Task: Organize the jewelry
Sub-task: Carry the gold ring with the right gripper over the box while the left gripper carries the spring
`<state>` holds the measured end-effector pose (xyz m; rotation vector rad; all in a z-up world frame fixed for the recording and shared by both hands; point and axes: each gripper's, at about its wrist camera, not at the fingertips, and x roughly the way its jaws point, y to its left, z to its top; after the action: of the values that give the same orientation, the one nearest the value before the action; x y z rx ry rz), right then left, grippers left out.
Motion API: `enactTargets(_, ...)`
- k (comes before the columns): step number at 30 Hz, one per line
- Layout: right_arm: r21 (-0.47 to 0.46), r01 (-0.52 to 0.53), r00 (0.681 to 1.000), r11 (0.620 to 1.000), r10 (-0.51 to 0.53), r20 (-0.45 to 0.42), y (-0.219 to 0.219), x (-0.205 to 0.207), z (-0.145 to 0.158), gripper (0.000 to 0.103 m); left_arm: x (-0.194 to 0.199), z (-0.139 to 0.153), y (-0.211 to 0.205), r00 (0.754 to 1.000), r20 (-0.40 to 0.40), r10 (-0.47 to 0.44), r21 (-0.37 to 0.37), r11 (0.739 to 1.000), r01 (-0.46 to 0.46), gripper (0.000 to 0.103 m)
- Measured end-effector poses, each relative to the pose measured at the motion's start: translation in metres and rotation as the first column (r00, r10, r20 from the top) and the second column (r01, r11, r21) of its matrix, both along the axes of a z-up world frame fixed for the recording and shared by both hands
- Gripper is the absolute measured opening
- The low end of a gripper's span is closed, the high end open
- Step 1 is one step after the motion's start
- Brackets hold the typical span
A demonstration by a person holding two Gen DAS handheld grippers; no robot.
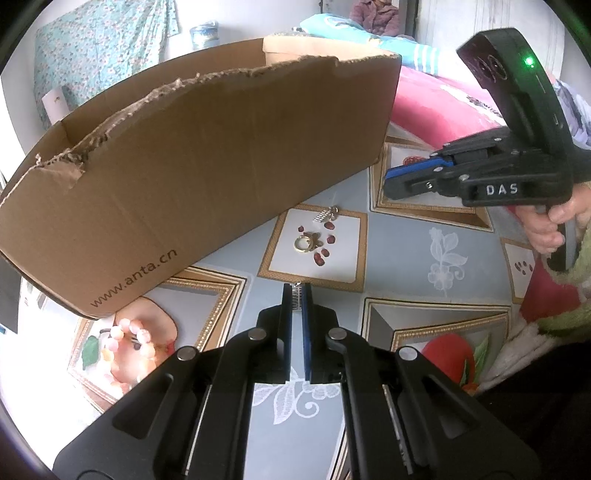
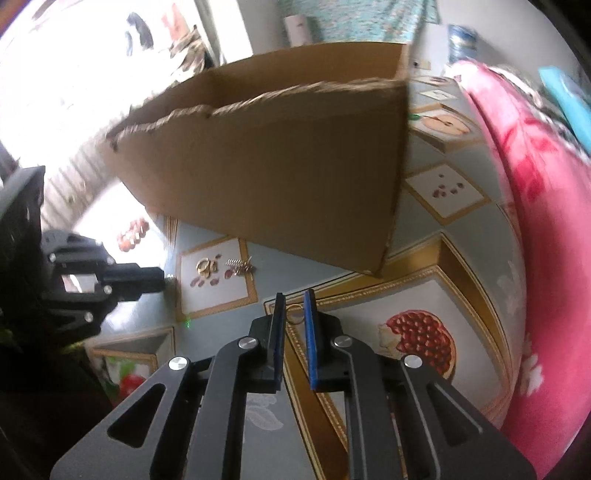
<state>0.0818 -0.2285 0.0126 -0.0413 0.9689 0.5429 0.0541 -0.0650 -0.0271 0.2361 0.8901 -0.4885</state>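
Note:
A torn brown cardboard box (image 1: 207, 155) (image 2: 277, 177) stands on the patterned tablecloth. In front of it lie a gold ring (image 1: 303, 243) (image 2: 205, 266) and a small silver piece (image 1: 325, 215) (image 2: 240, 265). A pink bead bracelet (image 1: 125, 343) (image 2: 133, 232) lies left of the box. My left gripper (image 1: 297, 295) (image 2: 168, 277) is shut on a small silver charm (image 1: 295, 297). My right gripper (image 2: 294, 308) (image 1: 388, 181) hovers to the right of the box corner, its jaws narrowly apart with a thin gold hoop (image 2: 295, 314) pinched between them.
A pink blanket (image 1: 436, 107) (image 2: 535, 221) bounds the table on the right. A hand (image 1: 554, 221) grips the right tool's handle. The box wall rises close behind the loose jewelry. Cloth and a person in purple (image 1: 376, 14) are in the background.

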Motion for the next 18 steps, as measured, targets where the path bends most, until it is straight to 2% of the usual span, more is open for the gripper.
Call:
enactTargets(4, 0.074, 0.044, 0.999, 0.996, -0.044, -0.01, -0.013, -0.005, 0.011, 0.01, -0.002, 0.007, 0.006, 1.0, 0.019, -0.002, -0.018, 1.0, 0.003, 0.004)
enactTargets(8, 0.129, 0.051, 0.998, 0.99, -0.056, 0.039, -0.022, -0.01, 0.041, 0.01, -0.005, 0.026, 0.015, 0.998, 0.058, -0.013, -0.064, 0.998, 0.017, 0.004)
enactTargets(13, 0.184, -0.004, 0.989, 0.983, -0.022, 0.143, -0.016, -0.013, 0.091, 0.01, -0.009, 0.065, 0.028, 0.992, 0.118, -0.039, -0.16, 0.985, 0.058, 0.004)
enactTargets(18, 0.261, -0.075, 0.979, 0.963, 0.021, 0.205, -0.003, 0.006, 0.134, 0.01, -0.002, 0.11, 0.03, 0.977, 0.207, -0.05, -0.184, 0.979, 0.089, 0.004)
